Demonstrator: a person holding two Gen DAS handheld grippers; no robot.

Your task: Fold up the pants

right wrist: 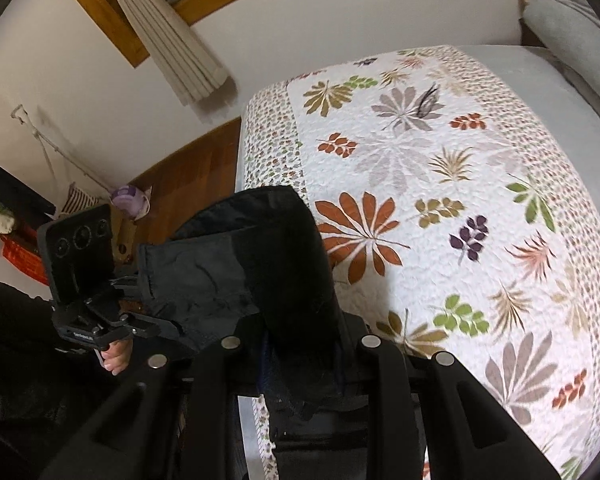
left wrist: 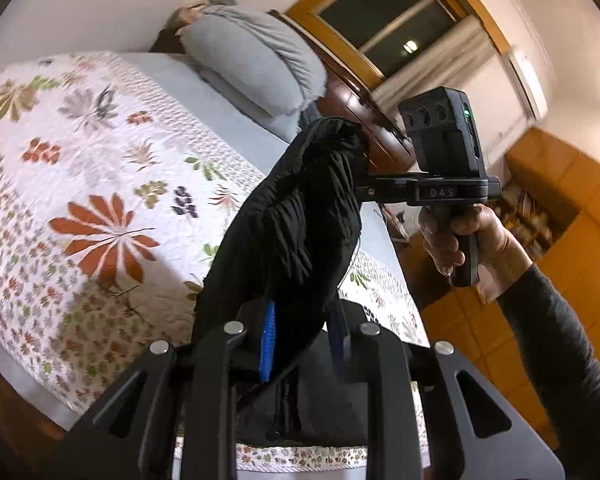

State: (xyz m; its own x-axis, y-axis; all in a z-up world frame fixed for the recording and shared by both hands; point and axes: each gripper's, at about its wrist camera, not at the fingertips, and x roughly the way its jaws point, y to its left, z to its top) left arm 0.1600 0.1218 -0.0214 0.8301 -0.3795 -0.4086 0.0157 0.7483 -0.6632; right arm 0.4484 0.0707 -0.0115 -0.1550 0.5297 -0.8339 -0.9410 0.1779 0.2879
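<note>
Pants, black and bunched, hang in the air between the two grippers, clear of the bed with its floral quilt, which lies below and off to the left in the left wrist view. Starting from the left: the left gripper is clenched on one end of the cloth, which rises out of its jaws as a crumpled black rope, a blue pad just showing beside the fabric. From there the long axis of the pants runs up and away to the right, ending at the right gripper, whose jaws are also closed on the fabric; the person's hand wraps its handle, well out over the orange floor rather than over the mattress.

In the right wrist view the same span shows from the other end: the left gripper sits at the left, pinching a hemmed edge, and the pants stretch across to the right gripper, which grasps them right in front of its camera; the bed spreads to the right of both.

My reading is that the garment must be carried sideways over the quilt and laid out along it before any fold; neither hand looks clearly nearer the bed
</note>
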